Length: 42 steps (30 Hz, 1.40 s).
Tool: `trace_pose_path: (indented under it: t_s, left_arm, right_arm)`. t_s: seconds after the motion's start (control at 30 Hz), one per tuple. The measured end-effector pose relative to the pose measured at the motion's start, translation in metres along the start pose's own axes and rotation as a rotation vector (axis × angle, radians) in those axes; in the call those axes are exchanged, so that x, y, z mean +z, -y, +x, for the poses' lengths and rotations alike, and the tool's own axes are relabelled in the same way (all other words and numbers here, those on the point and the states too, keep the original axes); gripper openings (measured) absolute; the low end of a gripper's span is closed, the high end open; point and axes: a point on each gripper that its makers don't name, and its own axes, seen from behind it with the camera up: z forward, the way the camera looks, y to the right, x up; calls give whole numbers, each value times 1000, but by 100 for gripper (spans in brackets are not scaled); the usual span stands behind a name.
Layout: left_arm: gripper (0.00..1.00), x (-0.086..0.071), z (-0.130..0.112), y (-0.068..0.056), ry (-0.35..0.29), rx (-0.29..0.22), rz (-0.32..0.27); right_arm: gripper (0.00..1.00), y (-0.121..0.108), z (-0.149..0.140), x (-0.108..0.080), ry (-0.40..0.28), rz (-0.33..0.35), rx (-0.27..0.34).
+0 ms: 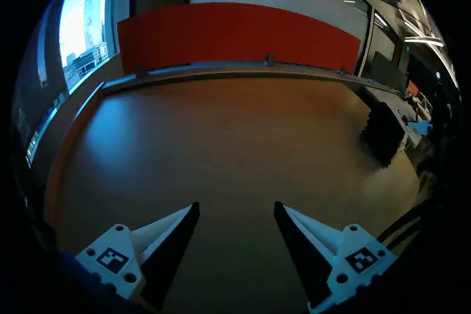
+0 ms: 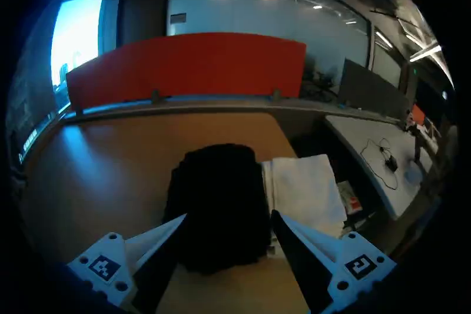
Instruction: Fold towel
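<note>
A black towel [image 2: 218, 202] lies folded in a thick stack on the wooden table [image 2: 106, 167], right in front of my right gripper [image 2: 228, 217]. That gripper is open, its fingers on either side of the stack's near end without pressing it. A white folded towel [image 2: 303, 190] lies beside the black one, at the table's right edge. In the left gripper view the black stack [image 1: 382, 131] sits far off at the right edge of the table [image 1: 224, 149]. My left gripper [image 1: 235, 207] hangs open over bare wood with nothing between its fingers.
A red partition [image 1: 235, 37] runs along the table's far edge, also seen in the right gripper view as the red partition [image 2: 188, 66]. To the right, past the table edge, stands a white desk [image 2: 377, 143] with a cable and small items. A bright window [image 1: 82, 19] is at the left.
</note>
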Motion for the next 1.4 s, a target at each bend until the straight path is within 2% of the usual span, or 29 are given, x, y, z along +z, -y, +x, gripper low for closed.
trace_pose_path:
  t_s: [0.3,0.6,0.83,1.07,1.4]
  left_arm:
    - [93,1,22,14,-59,-5,12]
    - [93,2,52,27,-172,-35,22]
    - [93,-1,82,46,-297,-57,49]
    - [93,-10,107,66,-427,-86,74]
    - [93,-21,125,92,-533,-101,108]
  right_arm:
    - [100,13,42,-15,-203,-19,65]
    - [99,31,59,-21,-284,-32,65]
    - [100,67,78,-30,-344,-11,37]
    - [100,116,96,-37,-399,24,7]
    - [100,187,118,-40,-462,67,-20]
